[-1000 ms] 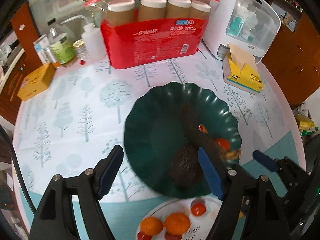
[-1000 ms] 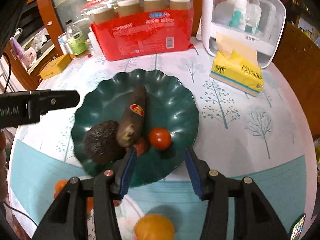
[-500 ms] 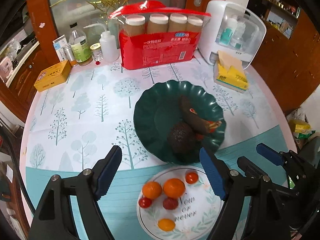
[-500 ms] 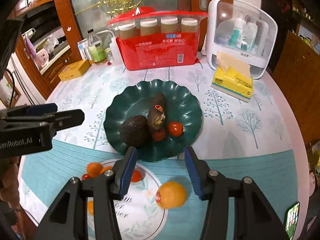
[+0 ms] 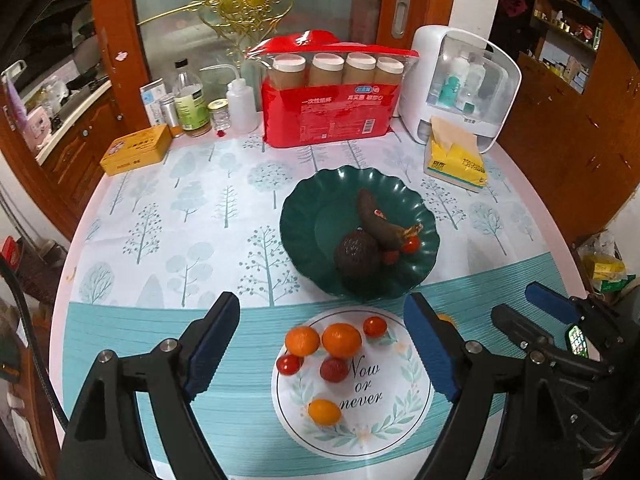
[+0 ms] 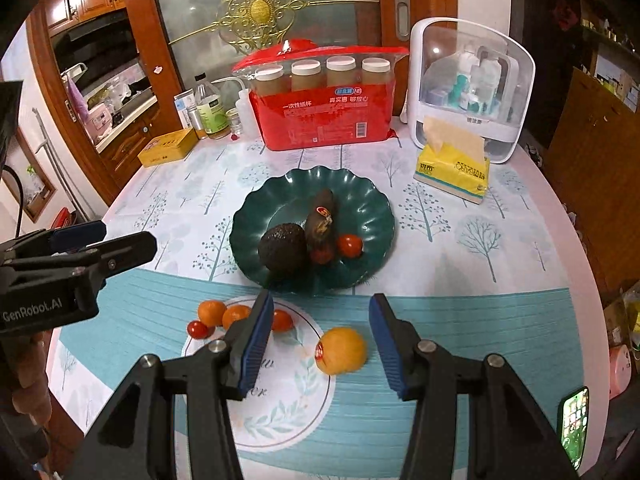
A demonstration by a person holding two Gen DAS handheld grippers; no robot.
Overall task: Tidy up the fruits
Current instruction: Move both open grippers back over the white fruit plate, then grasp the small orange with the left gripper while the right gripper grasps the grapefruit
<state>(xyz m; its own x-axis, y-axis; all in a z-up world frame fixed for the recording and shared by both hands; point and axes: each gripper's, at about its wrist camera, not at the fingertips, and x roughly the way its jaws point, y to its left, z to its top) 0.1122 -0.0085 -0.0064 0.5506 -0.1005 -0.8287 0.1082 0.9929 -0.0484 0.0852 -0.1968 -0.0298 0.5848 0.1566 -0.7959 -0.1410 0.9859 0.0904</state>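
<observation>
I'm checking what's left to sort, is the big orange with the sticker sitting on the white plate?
No, in the right wrist view the orange lies on the tablecloth, just outside the white plate.

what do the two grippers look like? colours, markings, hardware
Both the left gripper and the right gripper have black angular plastic frames with silver pivot bolts and blue ribbed finger pads. The left's body carries white "GenRobot.AI" lettering in the right wrist view.
</observation>
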